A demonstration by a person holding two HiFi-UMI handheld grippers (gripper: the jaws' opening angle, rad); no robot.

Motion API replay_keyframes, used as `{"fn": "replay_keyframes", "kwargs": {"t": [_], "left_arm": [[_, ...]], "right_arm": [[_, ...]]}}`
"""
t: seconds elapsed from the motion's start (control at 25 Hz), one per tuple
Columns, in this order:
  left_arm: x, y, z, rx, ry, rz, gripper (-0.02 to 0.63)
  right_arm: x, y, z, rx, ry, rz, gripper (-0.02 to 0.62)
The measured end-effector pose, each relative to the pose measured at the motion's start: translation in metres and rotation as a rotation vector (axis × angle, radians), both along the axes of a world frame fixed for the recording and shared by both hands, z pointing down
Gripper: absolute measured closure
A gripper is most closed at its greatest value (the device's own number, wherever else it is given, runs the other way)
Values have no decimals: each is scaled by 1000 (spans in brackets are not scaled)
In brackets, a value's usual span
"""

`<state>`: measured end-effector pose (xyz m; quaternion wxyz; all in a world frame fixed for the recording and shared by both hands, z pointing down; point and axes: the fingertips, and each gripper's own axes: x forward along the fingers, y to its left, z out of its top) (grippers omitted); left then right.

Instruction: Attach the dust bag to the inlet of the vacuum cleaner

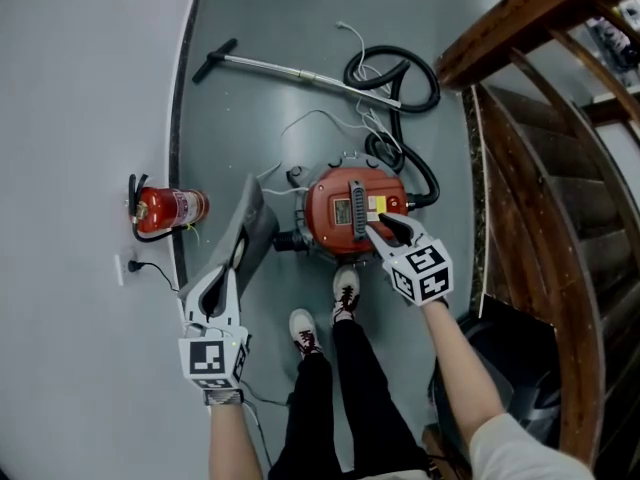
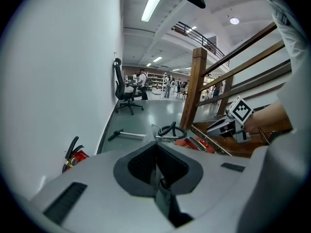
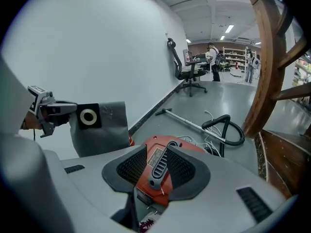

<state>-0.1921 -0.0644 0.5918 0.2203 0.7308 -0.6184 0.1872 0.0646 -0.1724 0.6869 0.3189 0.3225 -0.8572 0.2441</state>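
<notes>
A red canister vacuum cleaner [image 1: 328, 218] stands on the grey floor with a black handle [image 1: 355, 211] across its lid. My right gripper [image 1: 388, 230] hovers at the lid's right side, jaws open, and in the right gripper view [image 3: 158, 171] the handle [image 3: 159, 166] shows in the gap between them, untouched. My left gripper [image 1: 222, 278] is shut on a grey dust bag [image 1: 252, 230], which hangs left of the vacuum. The bag's black collar with a pale ring [image 3: 88, 116] faces the right gripper view. The vacuum's inlet is hidden.
A red fire extinguisher [image 1: 170, 208] lies by the white wall at left. A metal wand [image 1: 300, 72] and a coiled black hose [image 1: 400, 78] lie beyond the vacuum. Wooden stair rails [image 1: 540, 88] close off the right. The person's shoes [image 1: 345, 290] stand just behind the vacuum.
</notes>
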Motion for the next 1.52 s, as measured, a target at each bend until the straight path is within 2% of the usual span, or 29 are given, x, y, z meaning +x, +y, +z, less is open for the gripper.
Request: {"fn": "replay_keyframes", "kwargs": {"t": [0.24,0.44,0.68,0.92,1.12,1.52], "left_arm": [[-2,-3,16,-12,-8,-25,600],[-3,-1,38,-41,-13,-36,600],[1,1,57,-57,-14,-49,600],[0,7,74,-79,-22,-63,600],[-2,11,96,-99,-20,-80,600],[6,21,168,-177,14,-127,601]], "right_arm": [[-1,-5,32,-117,-27,13,451],[5,-9,61,-166,-16,31,449],[-2,-9,76,-230,-67,39,446],[-7,-9,82,-248,-89,46,442],[-7,-9,83,-299,-140,80,442],[-10,-8,79,-250,-158,89,442]]}}
